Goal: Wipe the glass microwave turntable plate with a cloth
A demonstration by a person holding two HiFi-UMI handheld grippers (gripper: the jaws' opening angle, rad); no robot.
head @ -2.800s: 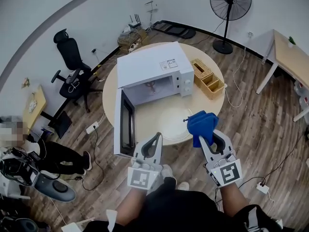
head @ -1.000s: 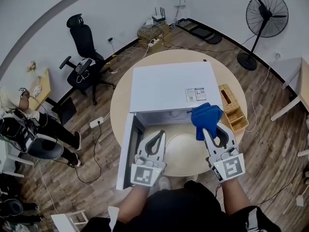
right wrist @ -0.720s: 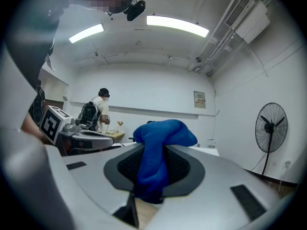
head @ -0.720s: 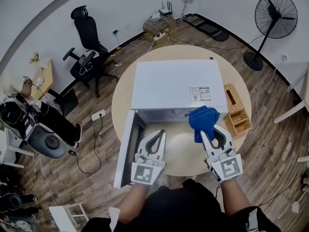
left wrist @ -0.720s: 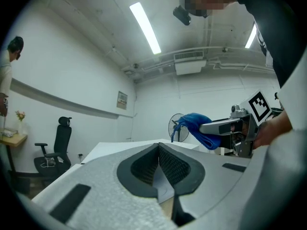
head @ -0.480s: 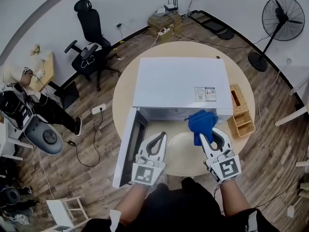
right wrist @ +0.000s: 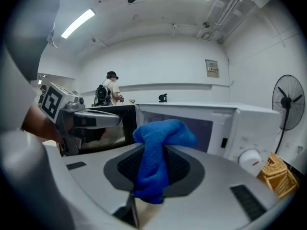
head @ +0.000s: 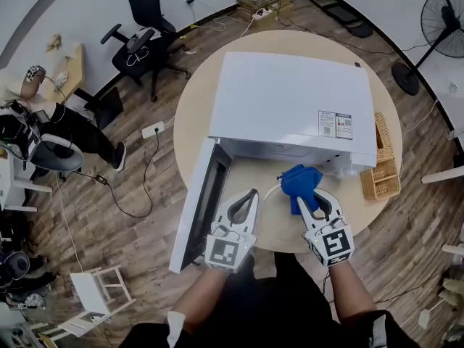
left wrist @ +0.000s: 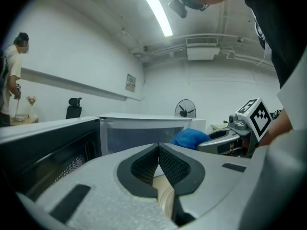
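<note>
Just in front of the open white microwave oven (head: 297, 104), the clear glass turntable plate (head: 279, 207) lies flat on the round pale wooden surface (head: 190, 114), between and partly under the two tools. The right tool (head: 303, 196) is clenched on a bunched blue cloth (head: 299, 180) near the plate's far rim. The left tool (head: 249, 196) has its jaws pressed together with nothing between them, beside the microwave's swung-open door (head: 203, 198).
</note>
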